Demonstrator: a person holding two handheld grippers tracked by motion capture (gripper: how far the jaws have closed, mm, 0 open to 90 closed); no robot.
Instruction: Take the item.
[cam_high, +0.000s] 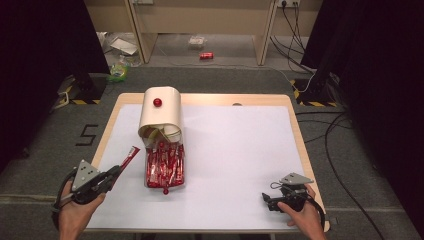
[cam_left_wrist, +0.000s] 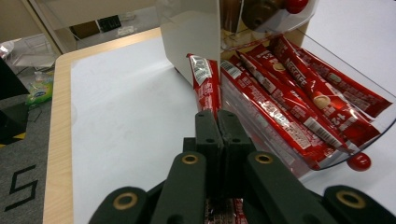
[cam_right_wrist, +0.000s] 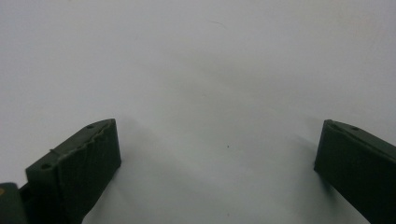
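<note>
One dispenser; one held sachet; two claws.

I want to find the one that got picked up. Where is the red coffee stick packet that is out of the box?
In the high view, the red coffee stick packet is clamped in the left gripper, left of the clear plastic tray of red packets.

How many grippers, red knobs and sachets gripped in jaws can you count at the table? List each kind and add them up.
Grippers: 2, the left gripper and the right gripper
Red knobs: 2, the far knob and the near knob
Sachets in jaws: 1, the sachet in the left gripper's shut jaws
Total: 5
</note>
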